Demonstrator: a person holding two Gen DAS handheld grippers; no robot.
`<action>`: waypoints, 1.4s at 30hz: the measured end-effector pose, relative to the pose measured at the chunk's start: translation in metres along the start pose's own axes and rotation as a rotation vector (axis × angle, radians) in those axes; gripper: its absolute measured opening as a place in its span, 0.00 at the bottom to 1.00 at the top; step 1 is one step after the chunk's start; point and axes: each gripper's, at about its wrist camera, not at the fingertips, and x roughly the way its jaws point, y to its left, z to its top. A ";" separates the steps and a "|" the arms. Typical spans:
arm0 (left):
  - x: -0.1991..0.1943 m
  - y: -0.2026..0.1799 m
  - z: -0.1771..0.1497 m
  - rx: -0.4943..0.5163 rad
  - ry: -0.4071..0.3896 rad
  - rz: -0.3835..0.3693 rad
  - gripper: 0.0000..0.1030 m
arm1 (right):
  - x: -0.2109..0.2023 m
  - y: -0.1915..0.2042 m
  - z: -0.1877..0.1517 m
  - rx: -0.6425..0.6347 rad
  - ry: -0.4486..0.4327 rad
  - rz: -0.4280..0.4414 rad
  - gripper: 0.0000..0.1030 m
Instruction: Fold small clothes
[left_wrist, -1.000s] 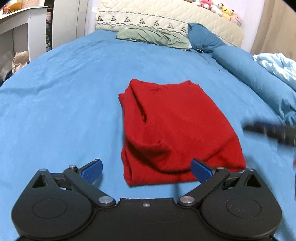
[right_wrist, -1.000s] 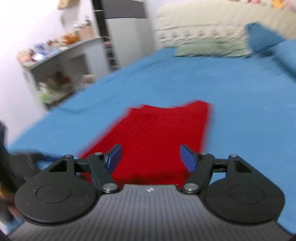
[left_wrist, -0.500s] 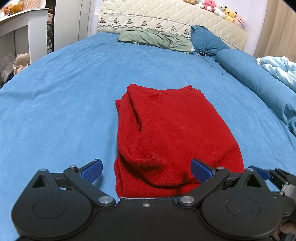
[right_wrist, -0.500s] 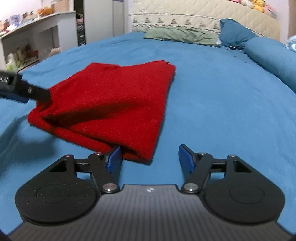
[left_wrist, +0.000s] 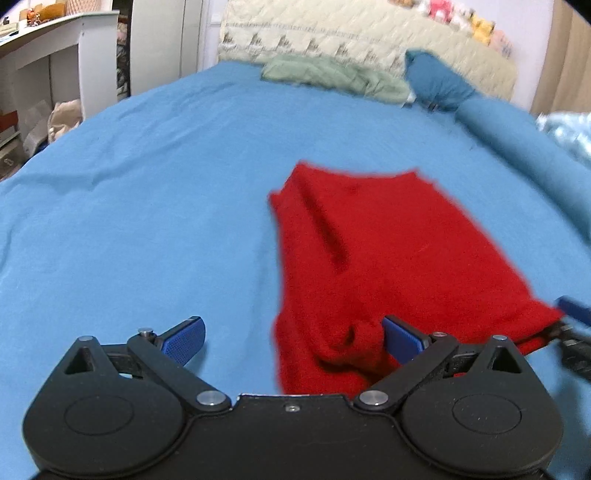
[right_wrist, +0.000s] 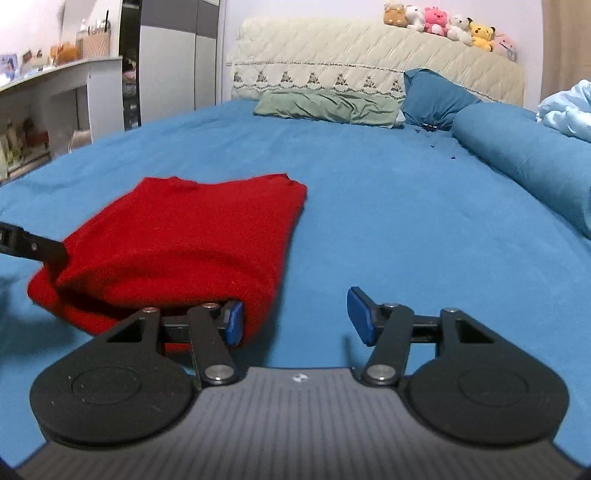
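A folded red garment (left_wrist: 391, 254) lies on the blue bedsheet (left_wrist: 147, 206); it also shows in the right wrist view (right_wrist: 184, 243). My left gripper (left_wrist: 291, 338) is open, with its right finger pushed into the garment's near left corner. My right gripper (right_wrist: 295, 315) is open, with its left finger tucked into the fold at the garment's near right corner. Each gripper shows at the edge of the other's view: the right one (left_wrist: 572, 325), the left one (right_wrist: 29, 245).
A green pillow (right_wrist: 328, 105), a dark blue pillow (right_wrist: 436, 98) and a blue bolster (right_wrist: 524, 158) lie at the head and right side of the bed. A light blue duvet (right_wrist: 569, 110) is at the far right. White shelves (right_wrist: 55, 107) stand left of the bed.
Both grippers have moved in on the garment's near edge. The left view has shifted left, so the garment sits more to the right. The near corners are bunched and lifted a little.
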 end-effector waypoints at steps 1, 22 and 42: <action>0.006 0.003 -0.005 0.012 0.023 0.006 0.96 | 0.002 -0.001 -0.005 -0.023 0.020 0.004 0.69; -0.032 0.001 0.065 -0.004 -0.008 -0.152 1.00 | -0.017 -0.073 0.089 0.178 0.186 0.440 1.00; 0.081 0.005 0.077 -0.079 0.150 -0.285 0.54 | 0.128 -0.042 0.071 0.330 0.356 0.489 0.57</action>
